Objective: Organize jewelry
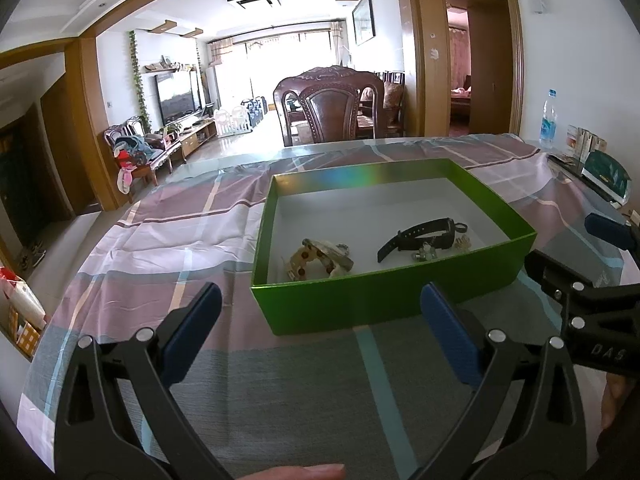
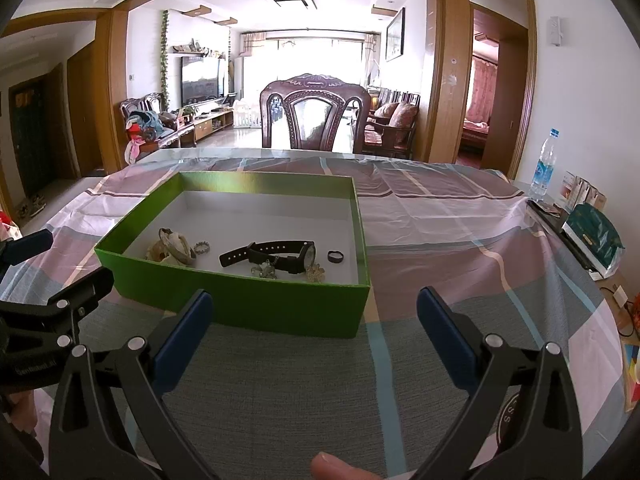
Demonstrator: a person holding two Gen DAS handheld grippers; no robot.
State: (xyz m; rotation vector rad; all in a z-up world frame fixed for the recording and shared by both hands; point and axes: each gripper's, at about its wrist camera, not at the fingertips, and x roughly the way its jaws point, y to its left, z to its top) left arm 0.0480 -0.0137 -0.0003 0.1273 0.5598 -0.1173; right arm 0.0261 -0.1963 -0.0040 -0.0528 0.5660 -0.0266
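A green box (image 2: 240, 308) with a white floor sits open on the counter (image 2: 460, 240), which is covered by a plaid cloth (image 1: 180, 240) in pink, grey and pale blue. The box lies toward the counter's near edge, and both tools hang just in front of its near wall without touching it. The left tool (image 1: 320, 332) is spread wide, its blue pads (image 1: 448, 336) well apart and nothing between them; the box's near wall shows through the gap. The right tool (image 2: 312, 336) is also wide and empty, its left pad in front of the box's near wall and its right pad over bare cloth beside the box's near right corner. Each tool shows at the edge of the other's view, so they hang side by side. All the jewelry lies in the near half of the box. A black watch (image 2: 276, 256) lies near the middle with its strap stretched out. A cream bracelet (image 2: 172, 248) with dark beads sits toward the left wall, and a small silver ring (image 2: 202, 247) lies between it and the watch. A dark ring (image 2: 335, 256) rests near the right wall. Two small ornaments (image 2: 266, 270) lie by the watch, close to the near wall. A water bottle (image 2: 544, 164) stands at the counter's far right corner, and a dark wooden chair (image 2: 314, 112) stands beyond the far edge. A fingertip (image 2: 340, 468) shows at the bottom of each view.
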